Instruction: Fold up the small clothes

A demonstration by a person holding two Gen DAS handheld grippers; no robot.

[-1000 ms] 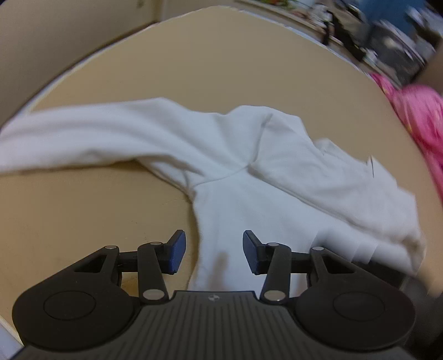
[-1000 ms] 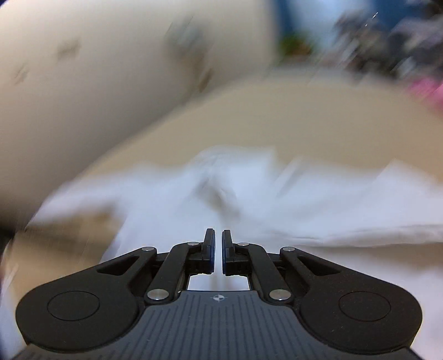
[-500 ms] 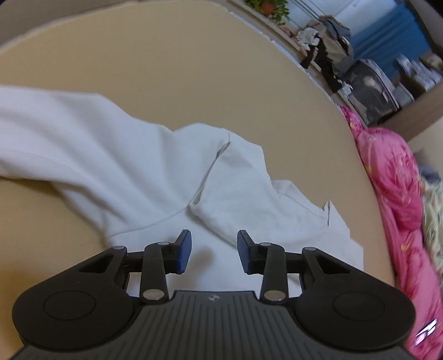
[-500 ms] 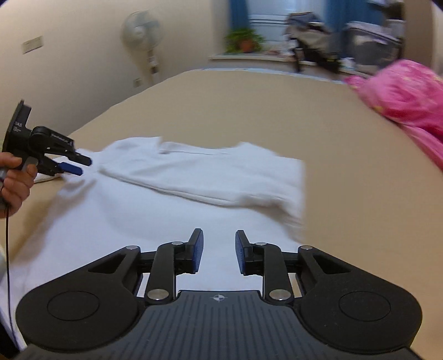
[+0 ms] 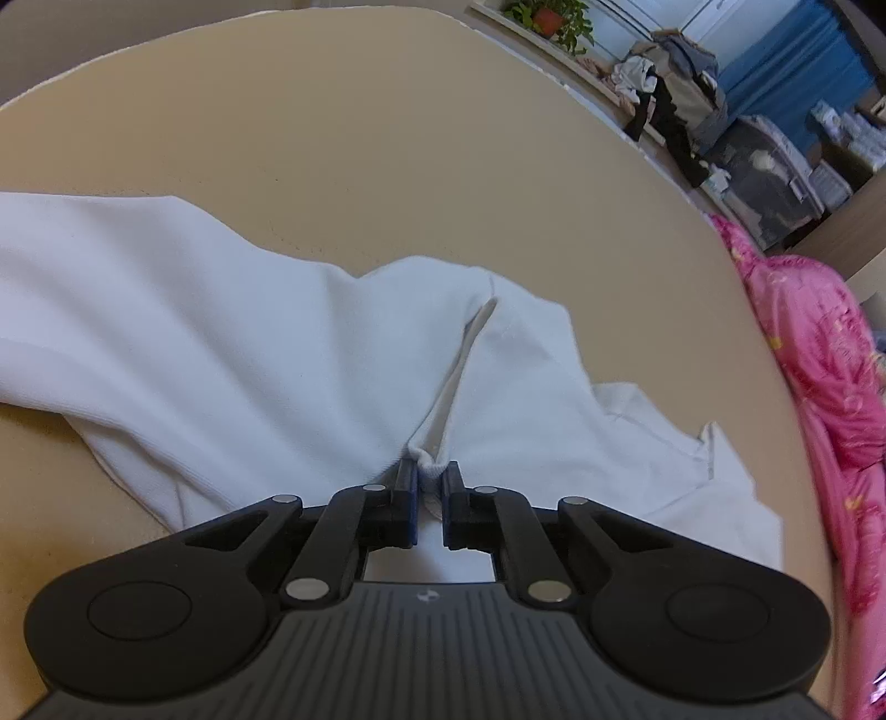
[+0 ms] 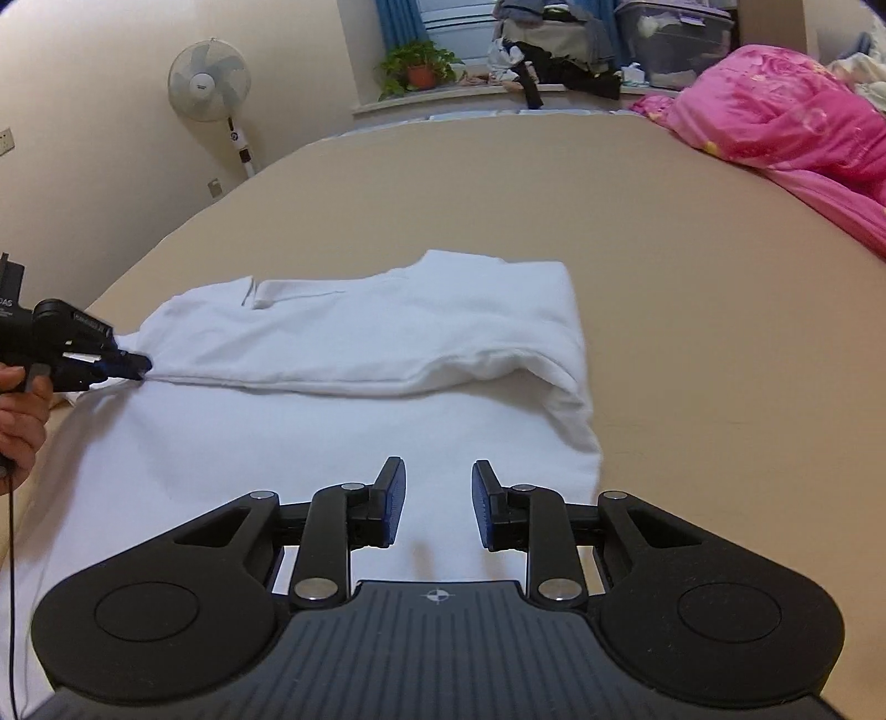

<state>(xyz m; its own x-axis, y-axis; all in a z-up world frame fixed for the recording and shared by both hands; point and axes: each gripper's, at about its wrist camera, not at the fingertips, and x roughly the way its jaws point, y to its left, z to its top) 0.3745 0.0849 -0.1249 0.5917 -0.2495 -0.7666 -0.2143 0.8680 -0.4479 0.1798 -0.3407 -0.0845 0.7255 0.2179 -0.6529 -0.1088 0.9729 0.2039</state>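
Observation:
A white long-sleeved top (image 5: pixel 232 354) lies on a tan bed, with one side folded over the body (image 6: pixel 387 332). My left gripper (image 5: pixel 427 487) is shut on a pinch of the white cloth at the folded edge; it also shows at the left of the right wrist view (image 6: pixel 133 364), gripping that edge. My right gripper (image 6: pixel 437 501) is open and empty, hovering over the lower part of the top near its right edge. One sleeve (image 5: pixel 83 266) stretches out to the left in the left wrist view.
The tan bed surface (image 6: pixel 692 288) extends far and right. A pink quilt (image 6: pixel 786 122) lies at the far right. A standing fan (image 6: pixel 207 83), a potted plant (image 6: pixel 418 66) and piled clothes and boxes (image 6: pixel 559 50) stand beyond the bed.
My left gripper has closed on the folded edge of the top. My right gripper has opened wider and moved over the top's lower part.

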